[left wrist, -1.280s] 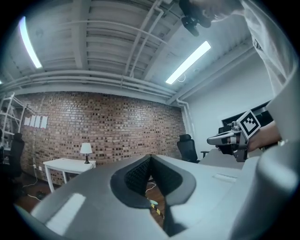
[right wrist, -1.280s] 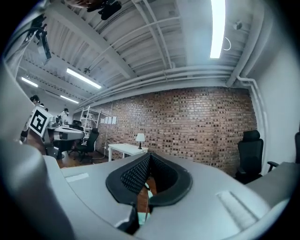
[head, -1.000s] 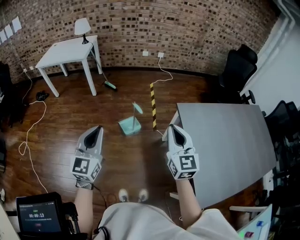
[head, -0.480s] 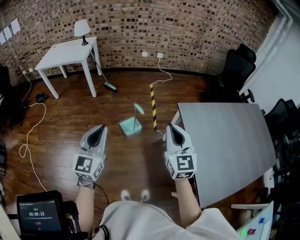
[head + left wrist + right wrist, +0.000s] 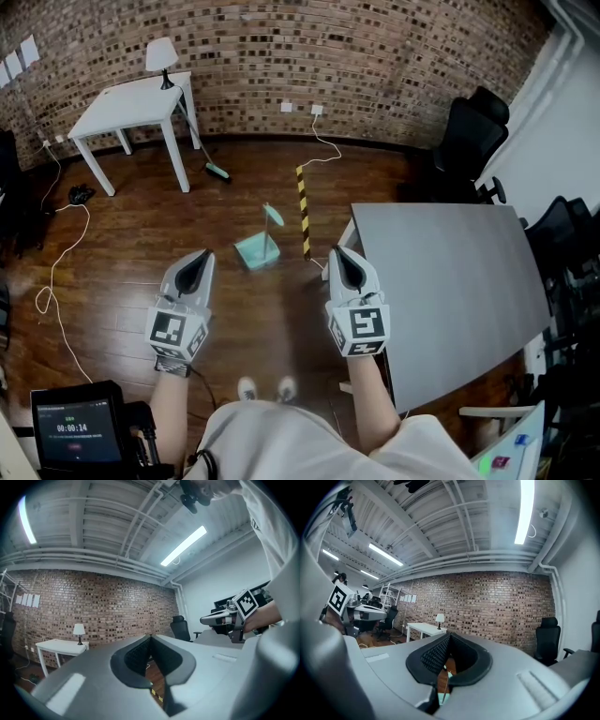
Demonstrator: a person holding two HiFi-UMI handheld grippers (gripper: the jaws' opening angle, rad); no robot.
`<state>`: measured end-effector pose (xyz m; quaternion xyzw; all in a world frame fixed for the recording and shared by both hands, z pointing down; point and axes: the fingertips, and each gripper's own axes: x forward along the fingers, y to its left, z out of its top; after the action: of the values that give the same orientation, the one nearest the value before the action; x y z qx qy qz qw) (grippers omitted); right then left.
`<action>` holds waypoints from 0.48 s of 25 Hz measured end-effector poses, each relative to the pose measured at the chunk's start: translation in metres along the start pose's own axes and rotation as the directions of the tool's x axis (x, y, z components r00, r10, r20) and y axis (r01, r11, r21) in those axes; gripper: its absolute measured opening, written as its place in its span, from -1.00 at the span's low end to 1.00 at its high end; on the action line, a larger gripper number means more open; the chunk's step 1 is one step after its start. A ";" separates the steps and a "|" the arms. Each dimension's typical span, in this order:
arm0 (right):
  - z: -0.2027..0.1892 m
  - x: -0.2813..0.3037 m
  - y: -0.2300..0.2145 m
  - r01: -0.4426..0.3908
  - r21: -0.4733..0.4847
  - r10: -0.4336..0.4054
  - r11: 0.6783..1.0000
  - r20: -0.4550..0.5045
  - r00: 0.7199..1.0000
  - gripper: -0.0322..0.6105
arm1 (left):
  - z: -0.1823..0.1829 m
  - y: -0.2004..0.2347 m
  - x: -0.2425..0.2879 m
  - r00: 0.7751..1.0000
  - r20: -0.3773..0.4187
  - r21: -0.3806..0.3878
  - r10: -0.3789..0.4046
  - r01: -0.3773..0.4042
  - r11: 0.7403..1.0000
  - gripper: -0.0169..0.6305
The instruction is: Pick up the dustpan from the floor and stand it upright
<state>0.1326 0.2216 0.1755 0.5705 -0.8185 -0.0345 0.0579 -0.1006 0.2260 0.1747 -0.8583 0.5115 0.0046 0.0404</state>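
Observation:
A teal dustpan point(image 5: 255, 251) sits on the wooden floor ahead of me, its thin handle rising to a teal grip. In the right gripper view a sliver of the dustpan point(image 5: 443, 696) shows through the gap below the jaws, with the handle looking upright. My left gripper point(image 5: 198, 261) is held level to the dustpan's near left, shut and empty. My right gripper point(image 5: 340, 255) is level to its near right, also shut with nothing in it. In each gripper's own view, the left gripper point(image 5: 151, 638) and right gripper point(image 5: 449, 637), the pads meet at the tip.
A grey table point(image 5: 450, 281) stands close on my right. A yellow-black striped strip point(image 5: 304, 211) lies beside the dustpan. At the back left is a white table point(image 5: 131, 103) with a lamp point(image 5: 161, 56), and a broom point(image 5: 211, 164) leans on it. Black chairs point(image 5: 473, 141) and floor cables point(image 5: 56, 272) are nearby.

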 end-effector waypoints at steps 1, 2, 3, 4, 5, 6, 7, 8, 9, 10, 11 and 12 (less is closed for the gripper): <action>0.002 0.000 0.002 -0.002 -0.003 0.002 1.000 -0.001 1.000 -0.86 | 0.002 0.001 -0.001 1.000 -0.001 -0.002 -0.001 0.001 1.000 -0.94; 0.004 -0.001 0.004 -0.003 -0.007 0.003 1.000 -0.001 1.000 -0.86 | 0.003 0.002 -0.002 1.000 -0.002 -0.003 -0.002 0.002 1.000 -0.94; 0.005 -0.002 0.005 -0.004 -0.010 0.004 1.000 -0.002 1.000 -0.86 | 0.003 0.001 -0.003 1.000 -0.002 -0.002 -0.004 0.004 1.000 -0.94; 0.004 -0.003 0.005 -0.005 -0.013 0.005 1.000 -0.002 1.000 -0.86 | 0.002 0.000 -0.004 1.000 -0.003 -0.002 -0.005 0.005 1.000 -0.94; 0.003 -0.004 0.005 -0.005 -0.013 0.005 1.000 -0.003 1.000 -0.86 | 0.001 -0.001 -0.004 1.000 -0.003 -0.001 -0.007 0.007 1.000 -0.94; 0.001 -0.004 0.004 -0.004 -0.013 0.004 1.000 -0.003 1.000 -0.86 | 0.000 -0.002 -0.004 1.000 -0.004 -0.001 -0.009 0.009 1.000 -0.94; 0.000 -0.004 0.003 -0.004 -0.012 0.004 1.000 -0.004 1.000 -0.86 | 0.000 -0.003 -0.003 1.000 -0.004 -0.001 -0.010 0.010 1.000 -0.94; 0.000 -0.004 0.002 -0.003 -0.011 0.003 1.000 -0.005 1.000 -0.86 | -0.001 -0.004 -0.002 1.000 -0.005 -0.001 -0.011 0.011 1.000 -0.94; 0.000 -0.004 0.001 -0.004 -0.009 0.004 1.000 -0.006 1.000 -0.86 | -0.001 -0.004 -0.001 1.000 -0.005 -0.002 -0.011 0.011 1.000 -0.94; -0.002 -0.003 0.000 -0.005 -0.008 0.005 1.000 -0.008 1.000 -0.86 | -0.001 -0.005 0.000 1.000 -0.006 -0.003 -0.010 0.010 1.000 -0.94; -0.004 -0.004 0.000 -0.008 -0.007 0.008 1.000 -0.011 1.000 -0.86 | -0.003 -0.007 0.001 1.000 -0.008 -0.005 -0.010 0.010 1.000 -0.94; -0.006 -0.004 -0.001 -0.011 -0.005 0.011 1.000 -0.015 1.000 -0.86 | -0.005 -0.008 0.001 1.000 -0.011 -0.007 -0.010 0.010 1.000 -0.94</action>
<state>0.1357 0.2253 0.1812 0.5660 -0.8211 -0.0322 0.0658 -0.0931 0.2290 0.1803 -0.8610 0.5075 0.0014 0.0344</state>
